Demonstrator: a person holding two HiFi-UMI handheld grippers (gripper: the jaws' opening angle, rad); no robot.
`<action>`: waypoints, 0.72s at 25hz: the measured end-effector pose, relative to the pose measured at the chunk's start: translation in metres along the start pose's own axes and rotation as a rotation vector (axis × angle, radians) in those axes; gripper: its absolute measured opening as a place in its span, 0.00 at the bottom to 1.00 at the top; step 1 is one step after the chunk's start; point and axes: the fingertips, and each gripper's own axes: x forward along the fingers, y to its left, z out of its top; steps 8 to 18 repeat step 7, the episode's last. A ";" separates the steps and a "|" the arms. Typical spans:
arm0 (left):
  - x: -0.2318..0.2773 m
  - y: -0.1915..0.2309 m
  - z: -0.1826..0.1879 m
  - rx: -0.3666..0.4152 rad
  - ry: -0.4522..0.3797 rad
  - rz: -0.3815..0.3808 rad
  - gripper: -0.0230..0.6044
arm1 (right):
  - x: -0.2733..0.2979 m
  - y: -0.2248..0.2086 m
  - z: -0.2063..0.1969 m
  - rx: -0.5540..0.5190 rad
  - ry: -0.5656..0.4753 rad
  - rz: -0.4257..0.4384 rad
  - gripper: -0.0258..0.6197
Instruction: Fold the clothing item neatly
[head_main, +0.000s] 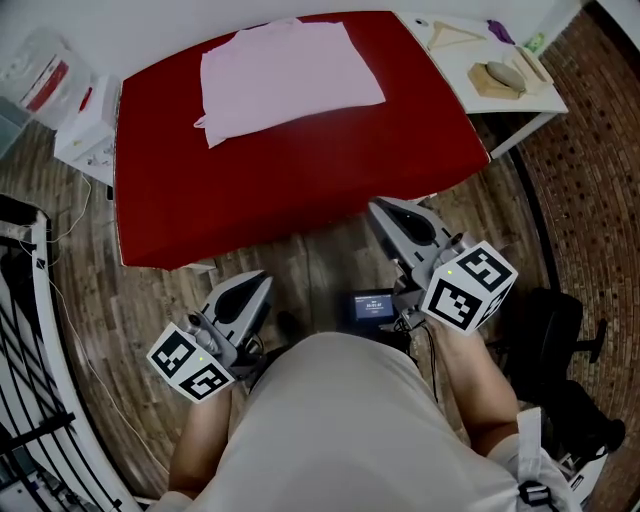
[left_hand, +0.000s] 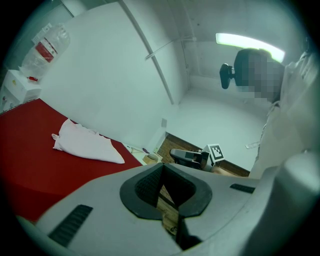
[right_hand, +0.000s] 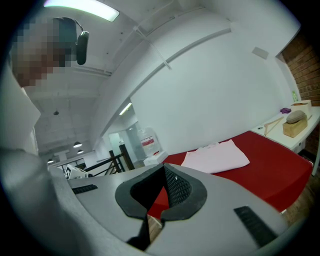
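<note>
A: Where is the clothing item (head_main: 290, 75) lying?
B: It's lying on the bench's (head_main: 300, 190) far side, ahead; the right gripper (head_main: 379, 209) is hovering nearer than the left gripper (head_main: 262, 281), both holding jaws together, empty.

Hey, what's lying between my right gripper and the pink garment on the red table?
Nothing loose. The head view shows only wooden floor and bare red table between the right gripper and the pink garment.

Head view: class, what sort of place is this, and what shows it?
Probably an indoor workroom or studio: a red-covered table bearing a pink garment, a white side table with small items.
</note>
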 end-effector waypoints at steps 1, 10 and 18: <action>0.001 0.000 0.000 -0.003 0.000 -0.001 0.04 | 0.000 -0.001 0.000 0.002 0.002 -0.002 0.06; 0.002 0.000 -0.006 -0.032 0.011 0.002 0.04 | -0.001 -0.006 -0.006 0.007 0.025 -0.023 0.06; 0.002 0.000 -0.006 -0.032 0.011 0.002 0.04 | -0.001 -0.006 -0.006 0.007 0.025 -0.023 0.06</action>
